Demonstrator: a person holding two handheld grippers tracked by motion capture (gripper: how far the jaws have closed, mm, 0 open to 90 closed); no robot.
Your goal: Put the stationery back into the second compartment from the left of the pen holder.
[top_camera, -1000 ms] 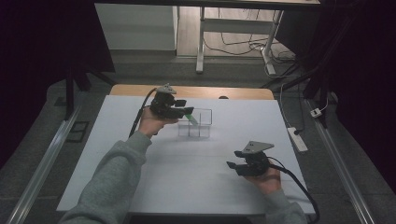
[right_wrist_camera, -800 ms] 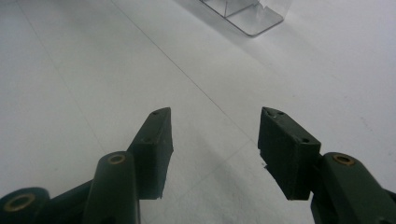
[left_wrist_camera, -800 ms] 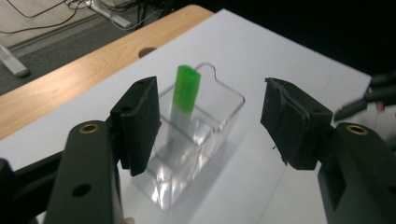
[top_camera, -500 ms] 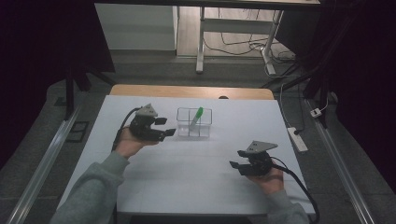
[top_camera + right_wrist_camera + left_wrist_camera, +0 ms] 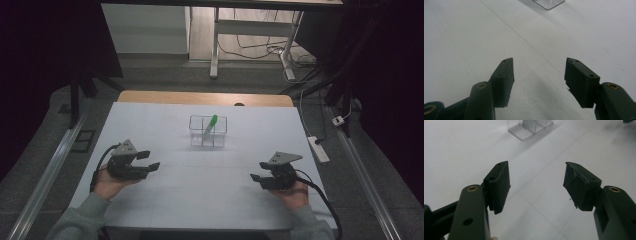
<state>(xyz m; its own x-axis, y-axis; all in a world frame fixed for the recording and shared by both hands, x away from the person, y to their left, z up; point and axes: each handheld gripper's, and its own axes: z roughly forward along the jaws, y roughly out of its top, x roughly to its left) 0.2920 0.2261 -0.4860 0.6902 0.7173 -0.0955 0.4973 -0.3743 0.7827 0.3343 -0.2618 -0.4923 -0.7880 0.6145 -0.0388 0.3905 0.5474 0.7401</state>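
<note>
A clear divided box (image 5: 208,132) stands at the table's middle back, and a green marker (image 5: 211,124) leans upright inside it. My left gripper (image 5: 149,159) hovers low over the near left of the white table (image 5: 200,190), well away from the box. Its jaws have just been opening and stand open with nothing between them (image 5: 536,166). My right gripper (image 5: 257,171) rests at the near right. It too has just been opening and is empty (image 5: 540,61). The box's base (image 5: 529,128) peeks in at the top of both gripper views (image 5: 549,3).
A wooden strip (image 5: 205,97) edges the table's far side. A white power strip (image 5: 318,148) lies on the floor to the right of the table. Metal rails run along both sides, and a stand with cables sits behind.
My left hand has pulled away from the box to the near left and sunk lower, leaving the green marker standing in the box. The right hand has stayed put.
</note>
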